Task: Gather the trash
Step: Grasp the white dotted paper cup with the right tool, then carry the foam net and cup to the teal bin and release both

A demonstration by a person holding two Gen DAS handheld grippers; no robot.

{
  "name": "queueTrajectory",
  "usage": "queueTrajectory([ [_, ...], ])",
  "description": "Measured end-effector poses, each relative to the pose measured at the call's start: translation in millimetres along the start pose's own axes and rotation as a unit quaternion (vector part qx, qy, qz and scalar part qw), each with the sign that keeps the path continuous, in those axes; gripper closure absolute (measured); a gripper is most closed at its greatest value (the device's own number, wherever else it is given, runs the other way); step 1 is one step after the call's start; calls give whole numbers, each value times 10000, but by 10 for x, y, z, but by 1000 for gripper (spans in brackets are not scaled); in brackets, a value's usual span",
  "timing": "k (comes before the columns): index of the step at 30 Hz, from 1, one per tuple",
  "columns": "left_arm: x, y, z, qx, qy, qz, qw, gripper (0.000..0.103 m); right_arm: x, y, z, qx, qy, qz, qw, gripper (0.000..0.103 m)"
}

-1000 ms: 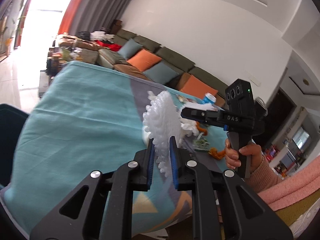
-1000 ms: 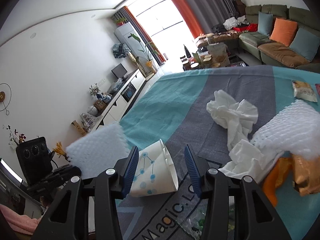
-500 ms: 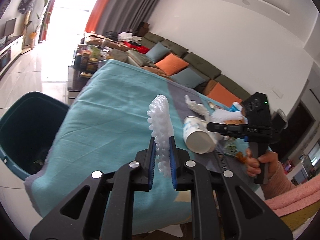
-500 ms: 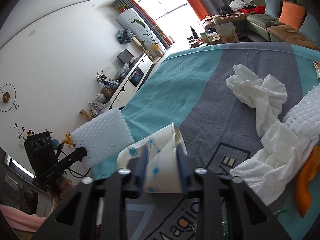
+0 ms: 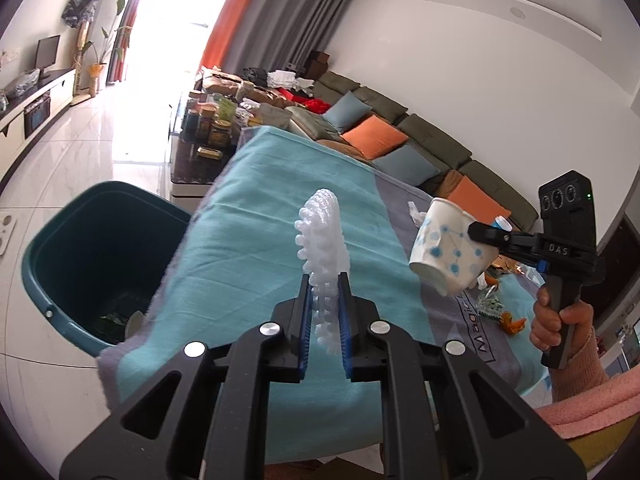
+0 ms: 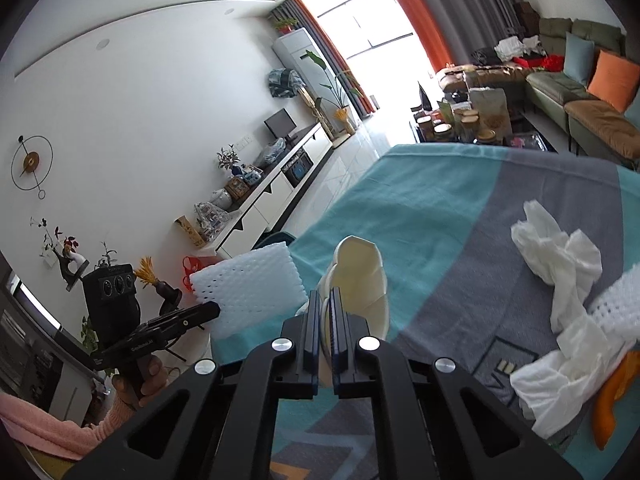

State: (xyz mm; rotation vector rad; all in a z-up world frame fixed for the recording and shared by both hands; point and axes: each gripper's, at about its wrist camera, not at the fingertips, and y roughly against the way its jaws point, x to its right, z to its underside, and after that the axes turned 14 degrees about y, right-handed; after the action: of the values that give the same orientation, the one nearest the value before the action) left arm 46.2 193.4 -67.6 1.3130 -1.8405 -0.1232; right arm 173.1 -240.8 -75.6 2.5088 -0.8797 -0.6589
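One cup (image 5: pixel 452 254), one foam sheet (image 5: pixel 326 248)

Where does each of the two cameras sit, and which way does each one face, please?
Left wrist: on the left gripper, facing along the teal tablecloth toward sofa and window; shows its fingers on a foam sheet, a green bin at left, the right hand.
Right wrist: on the right gripper, facing the white wall and window; shows its fingers squeezing a paper cup, the left hand.
Shared: tablecloth, foam sheet, cup, crumpled tissues, each other's gripper.
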Motion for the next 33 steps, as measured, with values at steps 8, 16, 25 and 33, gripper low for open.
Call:
queueTrajectory([
  [8,-152,198,-87,238,86,-247,9994,91,-178,-197,-180,107,154,-117,9998,99],
  [16,-303,382,-157,461,222,-508,9974,91,-323,-530,-323,71,285,-403,9988,99],
  [25,-535,576,-239,688,414,-887,9928,91,-544,-913,-483,-41,534,-684,9962,99],
  [33,-774,651,-339,759,574,-1187,9884,91,-738,-1292,-638,-219,687,-860,9937,99],
])
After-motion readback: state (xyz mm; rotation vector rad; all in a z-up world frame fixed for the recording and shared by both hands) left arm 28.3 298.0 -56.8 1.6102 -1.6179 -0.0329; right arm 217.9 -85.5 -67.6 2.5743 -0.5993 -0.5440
